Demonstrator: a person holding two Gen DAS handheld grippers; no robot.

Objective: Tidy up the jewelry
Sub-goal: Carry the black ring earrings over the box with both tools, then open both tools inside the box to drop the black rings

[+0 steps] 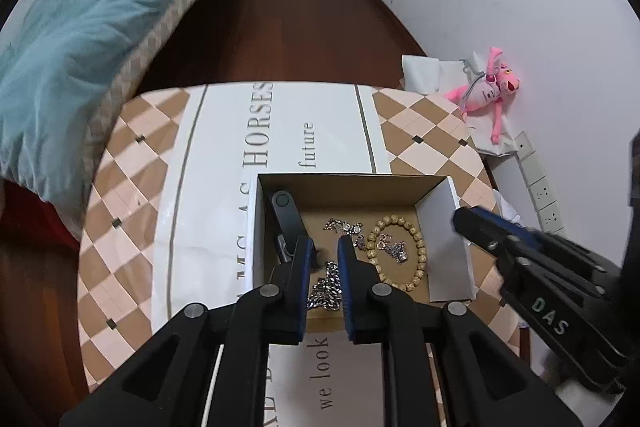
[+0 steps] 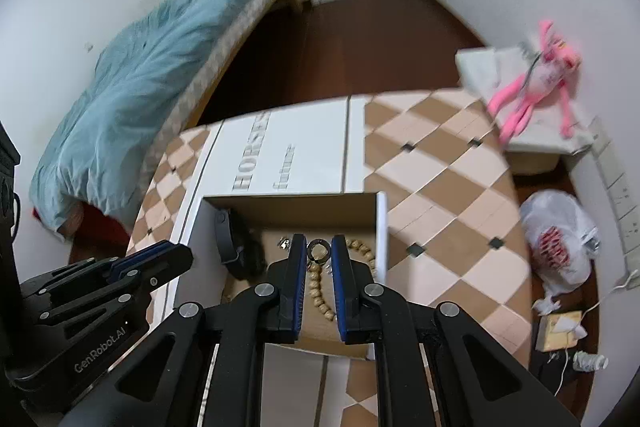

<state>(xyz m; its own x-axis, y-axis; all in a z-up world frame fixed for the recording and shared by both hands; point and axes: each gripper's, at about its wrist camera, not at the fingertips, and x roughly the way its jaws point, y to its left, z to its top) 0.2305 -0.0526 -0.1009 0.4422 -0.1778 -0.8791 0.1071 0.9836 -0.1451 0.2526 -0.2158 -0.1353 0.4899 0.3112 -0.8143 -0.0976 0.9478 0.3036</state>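
Observation:
An open cardboard box [image 1: 444,227] sits on the table. In it lie a wooden bead bracelet [image 1: 418,247], a small silver charm [image 1: 394,247], a silver trinket [image 1: 342,227], a black strap [image 1: 288,215] and a silver chain [image 1: 326,291]. My left gripper [image 1: 325,247] hovers over the box, jaws slightly apart above the chain, holding nothing that I can see. My right gripper [image 2: 318,247] is shut on a dark ring [image 2: 318,250] above the box [image 2: 382,227], over the bead bracelet [image 2: 318,287]. It also shows at the right of the left wrist view [image 1: 472,223].
The box rests on a white printed sheet [image 1: 224,163] over a checkered tabletop [image 2: 440,187]. A pink plush toy [image 1: 488,87] lies on white paper at the far right. A bed with a blue blanket [image 1: 80,47] stands to the left. A plastic bag [image 2: 560,239] lies on the floor.

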